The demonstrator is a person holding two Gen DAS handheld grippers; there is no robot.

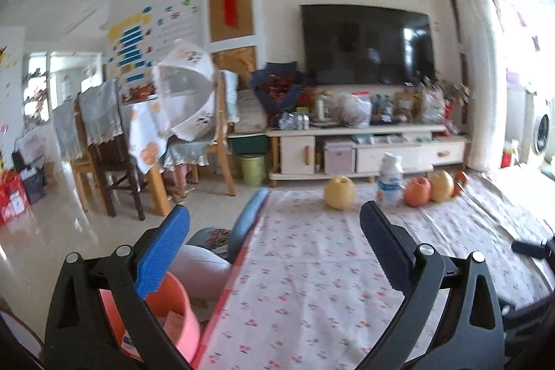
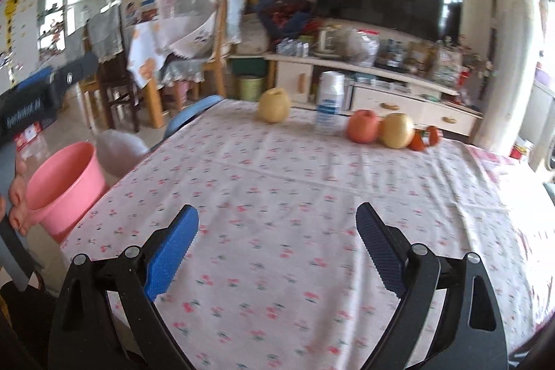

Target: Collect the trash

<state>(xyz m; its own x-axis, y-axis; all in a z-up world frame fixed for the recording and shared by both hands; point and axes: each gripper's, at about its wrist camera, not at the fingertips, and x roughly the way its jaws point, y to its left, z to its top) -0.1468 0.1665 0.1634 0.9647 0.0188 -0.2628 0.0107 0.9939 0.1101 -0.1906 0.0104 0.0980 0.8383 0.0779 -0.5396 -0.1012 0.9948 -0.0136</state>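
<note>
since both my left gripper [image 1: 274, 234] and right gripper [image 2: 277, 231] are spread apart and empty, the upright bottle [image 2: 329, 103] stands far ahead, nearer my right.

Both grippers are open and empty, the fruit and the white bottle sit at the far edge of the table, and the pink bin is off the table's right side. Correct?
Not quite: the pink bin stands off the table's left side, as the right wrist view shows. The rest holds.
</note>
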